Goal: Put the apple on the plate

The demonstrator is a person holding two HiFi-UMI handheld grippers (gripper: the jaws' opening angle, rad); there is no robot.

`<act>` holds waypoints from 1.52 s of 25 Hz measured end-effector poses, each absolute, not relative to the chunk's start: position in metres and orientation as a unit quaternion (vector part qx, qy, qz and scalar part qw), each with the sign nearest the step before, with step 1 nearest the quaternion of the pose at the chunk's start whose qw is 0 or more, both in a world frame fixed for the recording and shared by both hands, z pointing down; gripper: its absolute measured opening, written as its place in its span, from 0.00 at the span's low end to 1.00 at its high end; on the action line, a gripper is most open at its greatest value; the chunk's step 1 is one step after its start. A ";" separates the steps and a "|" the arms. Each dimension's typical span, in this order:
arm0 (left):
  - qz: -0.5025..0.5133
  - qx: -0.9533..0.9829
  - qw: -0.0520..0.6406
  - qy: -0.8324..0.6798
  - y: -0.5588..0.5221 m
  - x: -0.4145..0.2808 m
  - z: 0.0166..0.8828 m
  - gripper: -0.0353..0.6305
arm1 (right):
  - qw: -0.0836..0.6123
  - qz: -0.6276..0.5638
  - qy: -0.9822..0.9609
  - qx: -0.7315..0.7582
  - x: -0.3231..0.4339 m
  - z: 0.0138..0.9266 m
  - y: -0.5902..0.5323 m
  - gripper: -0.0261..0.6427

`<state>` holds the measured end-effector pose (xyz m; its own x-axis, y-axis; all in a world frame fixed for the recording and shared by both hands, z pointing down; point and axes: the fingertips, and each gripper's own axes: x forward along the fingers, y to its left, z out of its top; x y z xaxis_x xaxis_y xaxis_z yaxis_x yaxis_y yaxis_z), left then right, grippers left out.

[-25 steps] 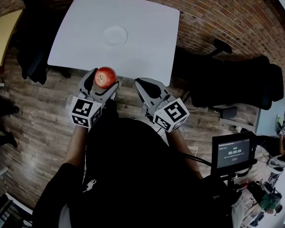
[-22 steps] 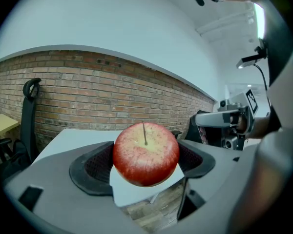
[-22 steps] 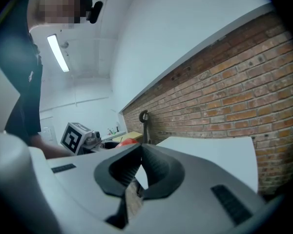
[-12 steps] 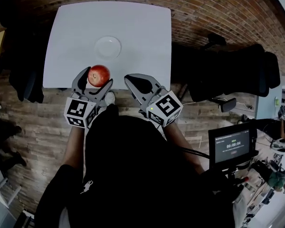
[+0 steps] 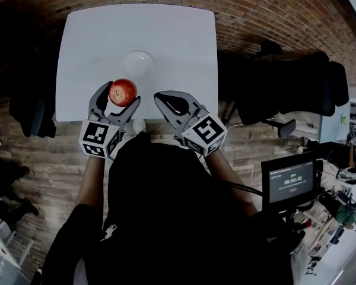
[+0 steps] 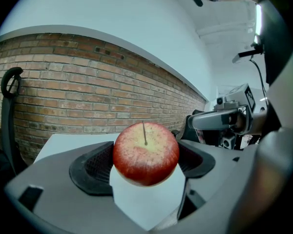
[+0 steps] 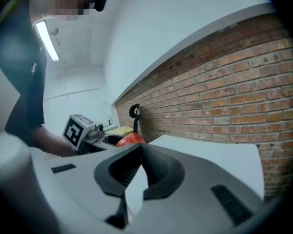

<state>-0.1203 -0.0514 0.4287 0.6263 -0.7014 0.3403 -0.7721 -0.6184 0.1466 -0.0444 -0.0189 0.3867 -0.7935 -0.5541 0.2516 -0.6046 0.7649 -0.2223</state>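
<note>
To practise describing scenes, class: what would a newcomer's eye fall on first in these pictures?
The glossy red apple stands out, clamped between the jaws of the left tool over the near part of the white rectangular table. Just beyond it sits the small round white plate, empty and nearly lost against the tabletop. The right tool hovers alongside, shut on nothing.

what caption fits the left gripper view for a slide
Left gripper holds a red apple above the table, brick wall behind.

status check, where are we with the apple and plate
Left gripper shut on apple, above near edge of table. Right gripper shut, empty. Plate bare, just beyond apple. Nothing between them.
</note>
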 end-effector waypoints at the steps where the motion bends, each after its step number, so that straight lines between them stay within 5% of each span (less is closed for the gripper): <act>1: 0.124 0.892 0.143 -0.411 -0.053 -0.122 0.433 0.65 | 0.090 0.147 -0.934 0.313 -0.046 0.390 -0.021 0.05; 38: 0.121 0.889 0.153 -0.415 -0.080 -0.182 0.460 0.66 | 0.103 0.145 -0.929 0.324 -0.090 0.399 -0.060 0.05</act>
<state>-0.1824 -0.0797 0.4598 0.6265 -0.7002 0.3425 -0.7743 -0.6093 0.1709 -0.0901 -0.0602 0.3993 -0.7691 -0.5715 0.2860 -0.6315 0.7483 -0.2030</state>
